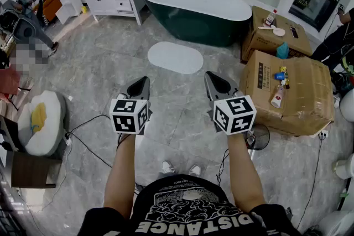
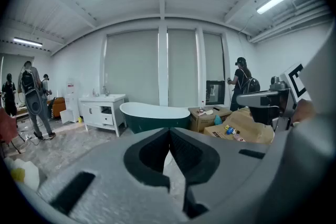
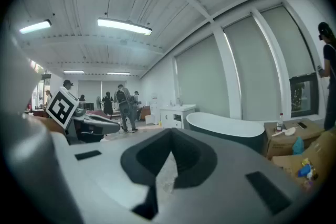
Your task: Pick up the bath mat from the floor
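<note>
"DISTANCE" on the black T-shirt

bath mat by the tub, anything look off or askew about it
Nothing stands out. The bath mat lies flat on the floor, apart from the bathtub and roughly in line with it, with no folds or stains that show.

Pale grey bath mat lies on grey marbled floor before the dark-green, white-rimmed bathtub.
</note>
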Available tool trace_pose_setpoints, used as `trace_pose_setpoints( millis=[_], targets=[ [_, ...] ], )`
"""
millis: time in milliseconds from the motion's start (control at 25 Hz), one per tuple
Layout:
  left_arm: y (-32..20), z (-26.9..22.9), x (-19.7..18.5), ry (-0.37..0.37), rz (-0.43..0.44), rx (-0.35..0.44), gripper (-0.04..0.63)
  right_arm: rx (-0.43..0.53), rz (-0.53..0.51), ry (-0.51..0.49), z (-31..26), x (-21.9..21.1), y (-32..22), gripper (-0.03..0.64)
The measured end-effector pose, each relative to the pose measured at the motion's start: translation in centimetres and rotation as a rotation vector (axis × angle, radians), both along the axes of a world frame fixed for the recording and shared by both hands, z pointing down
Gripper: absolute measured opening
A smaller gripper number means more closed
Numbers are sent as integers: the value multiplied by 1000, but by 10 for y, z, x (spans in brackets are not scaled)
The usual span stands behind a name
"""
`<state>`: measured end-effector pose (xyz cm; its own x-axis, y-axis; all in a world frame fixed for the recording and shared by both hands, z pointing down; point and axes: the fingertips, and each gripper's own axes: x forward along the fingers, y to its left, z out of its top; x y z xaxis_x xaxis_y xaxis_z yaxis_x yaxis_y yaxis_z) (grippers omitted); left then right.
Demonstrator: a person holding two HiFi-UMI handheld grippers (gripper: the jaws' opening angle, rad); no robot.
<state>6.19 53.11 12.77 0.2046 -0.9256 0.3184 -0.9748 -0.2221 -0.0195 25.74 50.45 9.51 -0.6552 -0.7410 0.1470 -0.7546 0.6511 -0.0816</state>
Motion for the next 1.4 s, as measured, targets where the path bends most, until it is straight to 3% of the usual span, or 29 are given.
trace_pose_setpoints(
  millis=[520, 880, 1160, 1280, 1400],
  targets=[
    [-17, 2, 35, 4, -5, 15, 11, 11, -7, 12, 8, 29, -10, 11],
    [-43, 7, 26, 34, -27, 40, 90, -2, -3, -15, 16, 33, -40, 78],
    [-94, 14, -15, 46, -14, 46, 153, -21, 24, 4, 30, -1, -88, 168],
    [-126, 15, -45, 63, -2, 53, 208, -31, 53, 8, 33, -25, -117, 189],
    [-162, 14, -83, 67, 25, 49, 218, -40, 91, 13, 33, -56, -149, 204]
  ],
)
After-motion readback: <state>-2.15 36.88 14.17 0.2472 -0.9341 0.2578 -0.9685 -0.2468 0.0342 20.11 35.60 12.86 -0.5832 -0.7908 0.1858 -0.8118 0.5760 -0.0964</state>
